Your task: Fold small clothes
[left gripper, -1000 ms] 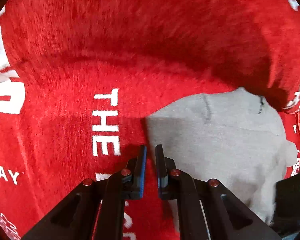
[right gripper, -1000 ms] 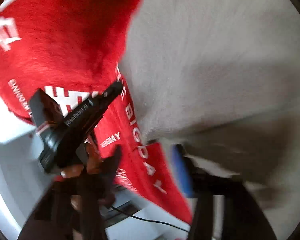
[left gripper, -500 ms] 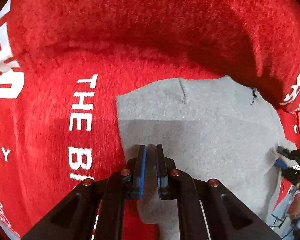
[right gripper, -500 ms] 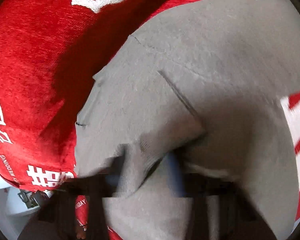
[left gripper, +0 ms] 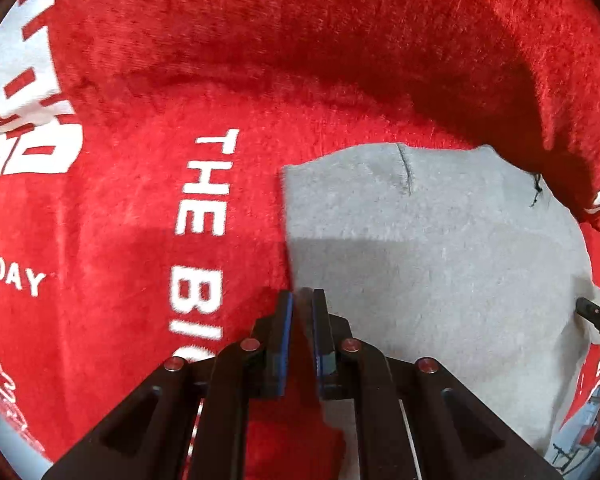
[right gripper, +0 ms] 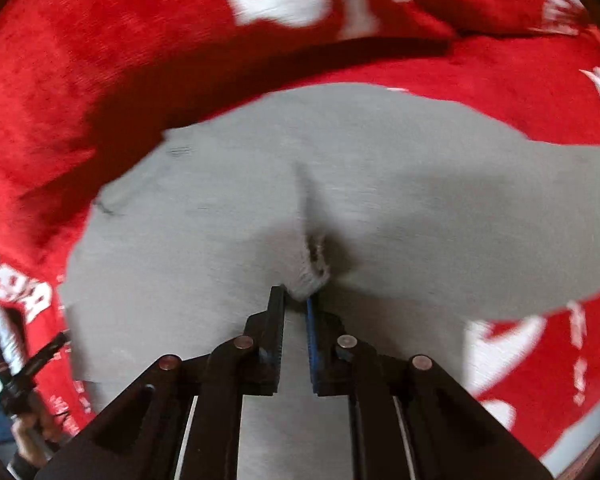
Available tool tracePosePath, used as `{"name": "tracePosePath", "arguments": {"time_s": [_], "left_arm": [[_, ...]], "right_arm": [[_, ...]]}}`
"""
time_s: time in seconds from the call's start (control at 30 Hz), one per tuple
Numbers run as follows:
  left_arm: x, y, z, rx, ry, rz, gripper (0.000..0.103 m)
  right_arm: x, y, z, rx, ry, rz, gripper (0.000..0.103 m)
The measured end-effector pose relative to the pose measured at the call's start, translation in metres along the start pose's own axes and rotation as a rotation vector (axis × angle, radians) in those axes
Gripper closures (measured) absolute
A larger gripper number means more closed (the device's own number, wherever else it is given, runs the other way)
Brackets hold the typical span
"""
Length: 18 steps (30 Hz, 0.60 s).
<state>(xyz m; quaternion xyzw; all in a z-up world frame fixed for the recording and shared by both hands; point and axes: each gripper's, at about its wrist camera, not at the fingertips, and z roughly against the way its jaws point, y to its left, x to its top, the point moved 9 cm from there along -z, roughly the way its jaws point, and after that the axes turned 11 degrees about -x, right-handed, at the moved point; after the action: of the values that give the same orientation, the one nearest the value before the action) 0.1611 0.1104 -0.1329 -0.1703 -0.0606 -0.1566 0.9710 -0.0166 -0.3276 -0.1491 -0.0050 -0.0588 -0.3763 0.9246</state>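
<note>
A small grey garment (left gripper: 440, 264) lies flat on a red cloth with white lettering (left gripper: 148, 184). My left gripper (left gripper: 300, 300) points down at the garment's left edge. Its jaws are nearly together, with the pale edge caught between the tips. In the right wrist view the grey garment (right gripper: 220, 216) fills the middle. My right gripper (right gripper: 296, 294) pinches a raised pucker of it at a seam, and its jaws are opening slightly with the cloth still between them. The right gripper's tip (left gripper: 596, 316) shows at the garment's far side.
The red cloth (right gripper: 100, 60) spreads past the garment on all sides and rises in a fold behind it. A hand on the left gripper (right gripper: 32, 368) shows at the lower left. A pale floor strip (right gripper: 572, 452) lies beyond the cloth's edge.
The right gripper swung from beside the red cloth to over the grey garment, and its jaws came together on a pucker. The left gripper slid across the grey cloth to its left edge.
</note>
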Motion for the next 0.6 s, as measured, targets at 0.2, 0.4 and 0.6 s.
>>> {"name": "tracePosePath", "arguments": {"time_s": [0.2,0.4,0.6], "left_arm": [[-0.021,-0.017,0.014,-0.06,0.01,0.002,0.092],[-0.043,-0.034,-0.013,0.02,0.032,-0.053,0.092],[-0.048,-0.045,-0.012,0.053,0.027,-0.058,0.092]], "right_arm": [[0.008,0.011,0.026,0.076,-0.082,0.062,0.09],[0.011,0.03,-0.001,0.036,-0.06,0.106,0.09],[-0.005,0.005,-0.001,0.072,0.005,0.049,0.09]]}}
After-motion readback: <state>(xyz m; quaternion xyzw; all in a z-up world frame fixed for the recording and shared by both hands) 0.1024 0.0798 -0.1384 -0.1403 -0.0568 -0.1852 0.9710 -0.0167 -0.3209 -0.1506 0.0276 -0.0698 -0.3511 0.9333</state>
